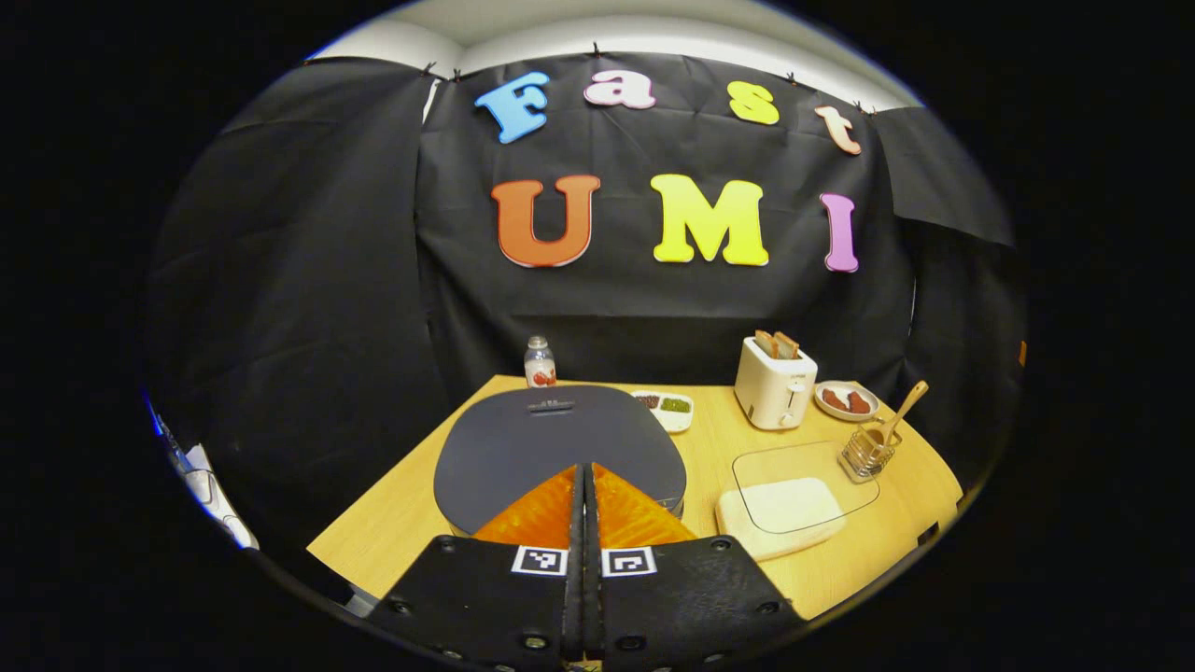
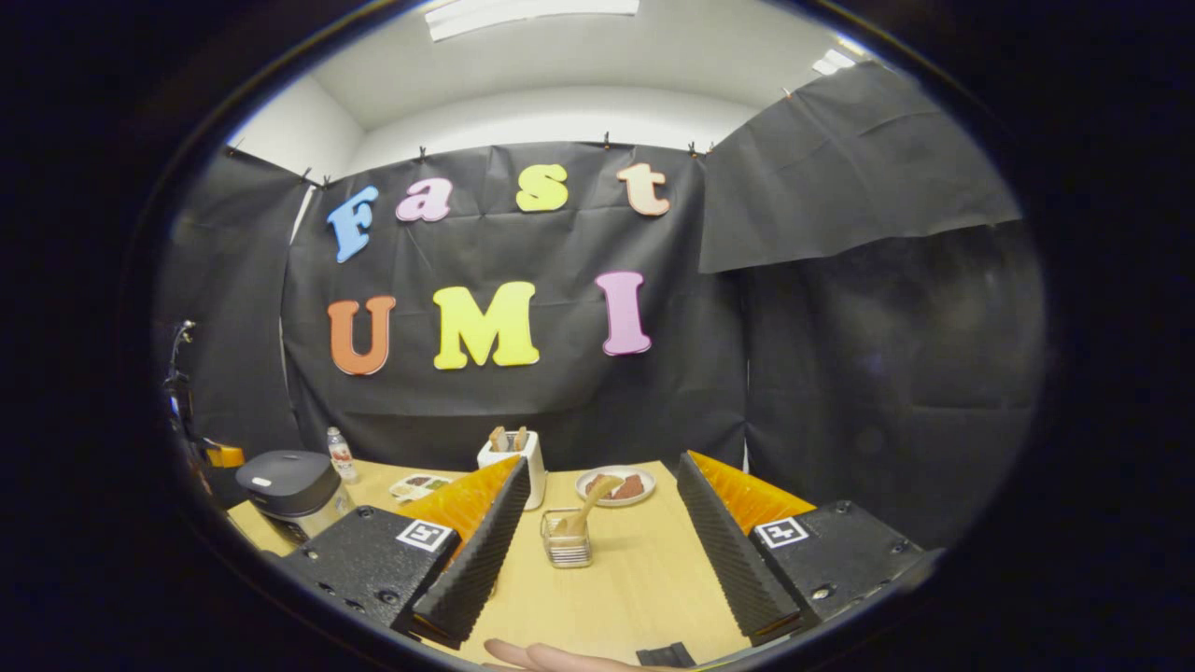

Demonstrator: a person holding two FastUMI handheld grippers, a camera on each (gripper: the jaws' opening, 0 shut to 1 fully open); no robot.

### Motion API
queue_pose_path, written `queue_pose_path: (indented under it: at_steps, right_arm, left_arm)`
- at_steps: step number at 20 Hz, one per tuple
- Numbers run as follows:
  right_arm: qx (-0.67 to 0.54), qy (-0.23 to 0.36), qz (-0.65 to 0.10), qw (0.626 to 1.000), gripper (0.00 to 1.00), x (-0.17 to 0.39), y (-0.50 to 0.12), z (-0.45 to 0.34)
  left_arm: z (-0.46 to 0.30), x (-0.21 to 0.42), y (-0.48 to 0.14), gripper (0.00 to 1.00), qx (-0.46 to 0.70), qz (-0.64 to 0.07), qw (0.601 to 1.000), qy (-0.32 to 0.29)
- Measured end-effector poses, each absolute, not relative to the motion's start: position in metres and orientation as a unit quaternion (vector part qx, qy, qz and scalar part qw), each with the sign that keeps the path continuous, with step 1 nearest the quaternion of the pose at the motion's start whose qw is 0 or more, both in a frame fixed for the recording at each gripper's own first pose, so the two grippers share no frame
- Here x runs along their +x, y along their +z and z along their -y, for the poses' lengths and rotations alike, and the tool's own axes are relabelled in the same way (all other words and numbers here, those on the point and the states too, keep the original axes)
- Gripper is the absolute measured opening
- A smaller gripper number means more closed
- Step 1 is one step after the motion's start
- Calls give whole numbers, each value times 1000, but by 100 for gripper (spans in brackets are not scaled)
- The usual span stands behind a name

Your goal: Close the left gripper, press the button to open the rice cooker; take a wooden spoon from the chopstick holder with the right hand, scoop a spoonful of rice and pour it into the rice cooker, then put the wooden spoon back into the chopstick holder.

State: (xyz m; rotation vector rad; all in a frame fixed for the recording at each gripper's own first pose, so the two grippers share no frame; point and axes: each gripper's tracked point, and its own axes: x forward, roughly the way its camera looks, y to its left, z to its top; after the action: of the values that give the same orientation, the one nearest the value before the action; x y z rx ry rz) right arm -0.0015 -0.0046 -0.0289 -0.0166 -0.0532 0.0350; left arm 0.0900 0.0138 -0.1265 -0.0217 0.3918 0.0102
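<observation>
At the bottom of the left gripper view we see the left gripper [image 1: 584, 485] with its fingers pressed together on nothing, just over the closed lid of the rice cooker [image 1: 558, 446]. Farther right on the surface [image 1: 392, 523], the wooden spoon [image 1: 902, 413] stands tilted in the chopstick holder [image 1: 868, 453]. From the right gripper view, the right gripper [image 2: 597, 495] has its fingers spread wide, the holder between them and farther off.

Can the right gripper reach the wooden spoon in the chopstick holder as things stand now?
Probably yes. The right gripper has its jaws open, and the wooden spoon stands in the chopstick holder straight ahead between them, its handle leaning free above the rim. Nothing on the table lies in between.
</observation>
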Motion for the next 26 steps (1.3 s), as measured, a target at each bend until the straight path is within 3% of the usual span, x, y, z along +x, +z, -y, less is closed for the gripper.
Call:
queue_pose_path:
  at_steps: [16, 23, 24, 26]
  right_arm:
    - [22, -6, -7, 1000, 100, 16, -63, 42]
    - [-4, -14, 0, 1000, 100, 17, -70, 39]
    - [-7, -18, 0, 1000, 100, 18, -70, 42]
    - [-8, -28, -5, 1000, 100, 21, -72, 50]
  left_arm:
    - [-26, 109, -169, 1, -50, -287, 955, 56]
    - [-23, 101, -156, 1, -70, -259, 962, 55]
    - [-16, 99, -138, 1, -78, -229, 969, 40]
    - [-15, 85, -104, 49, -54, -164, 984, 37]
